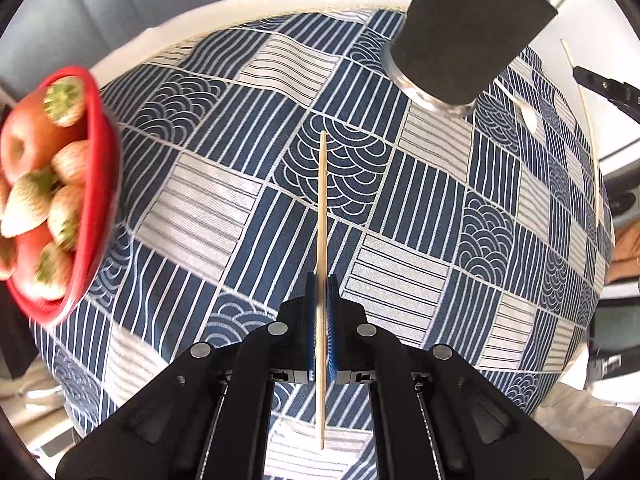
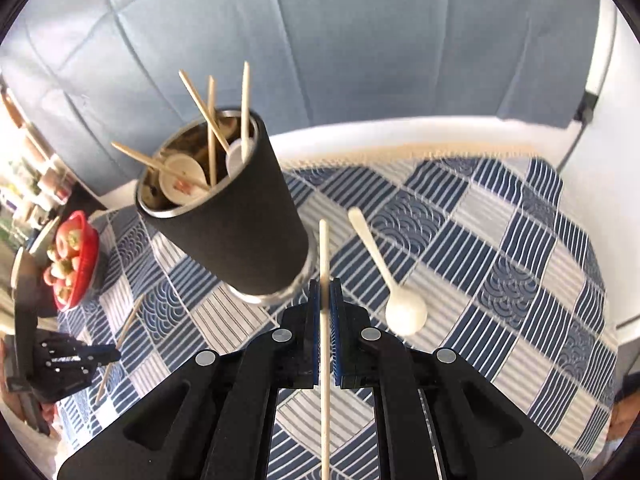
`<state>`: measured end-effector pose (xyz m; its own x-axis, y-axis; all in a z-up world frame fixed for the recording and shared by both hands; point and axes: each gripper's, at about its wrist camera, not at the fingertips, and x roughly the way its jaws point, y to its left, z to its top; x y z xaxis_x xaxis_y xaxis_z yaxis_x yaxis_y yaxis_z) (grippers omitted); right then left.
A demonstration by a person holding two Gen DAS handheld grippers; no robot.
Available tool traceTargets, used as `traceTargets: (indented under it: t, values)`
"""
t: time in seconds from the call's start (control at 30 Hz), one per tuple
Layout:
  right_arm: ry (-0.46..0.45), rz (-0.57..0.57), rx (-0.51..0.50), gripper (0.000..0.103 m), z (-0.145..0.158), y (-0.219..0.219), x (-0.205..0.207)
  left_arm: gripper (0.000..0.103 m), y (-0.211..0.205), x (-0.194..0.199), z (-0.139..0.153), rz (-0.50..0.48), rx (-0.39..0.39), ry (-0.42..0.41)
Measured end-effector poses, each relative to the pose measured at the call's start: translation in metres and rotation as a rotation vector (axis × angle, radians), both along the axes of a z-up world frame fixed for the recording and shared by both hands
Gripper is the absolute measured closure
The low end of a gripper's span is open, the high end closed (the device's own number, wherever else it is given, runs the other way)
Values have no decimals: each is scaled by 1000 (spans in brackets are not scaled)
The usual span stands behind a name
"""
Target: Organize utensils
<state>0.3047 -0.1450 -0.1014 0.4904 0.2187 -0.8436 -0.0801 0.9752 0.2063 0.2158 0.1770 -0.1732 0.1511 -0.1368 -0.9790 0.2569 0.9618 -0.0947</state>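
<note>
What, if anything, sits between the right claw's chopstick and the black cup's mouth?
Nothing visible blocks the way. The right claw holds its chopstick beside the black cup; chopsticks and spoons already crowd its open mouth. The white spoon lies aside.

No text, label, brand or number can be read anywhere — the only mark is a small red print on the round white disc (image 2: 182,178) inside the black steel-lined cup (image 2: 224,216), too blurred to make out whether it is letters or a logo
</note>
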Motion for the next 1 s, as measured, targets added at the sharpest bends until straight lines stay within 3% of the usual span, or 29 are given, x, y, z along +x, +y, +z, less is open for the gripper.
traceTargets:
  t: [0.37,0.7,1.0]
  values:
    - [-147,100,70,98,65,-34,3,98,-10,-11,62,155,80,-84]
    - [-223,187,86,98,94,-60,7,98,-43,-12,109,244,88,-211]
    - [-274,260,83,98,113,-56,16,98,-65,3,139,271,82,-306]
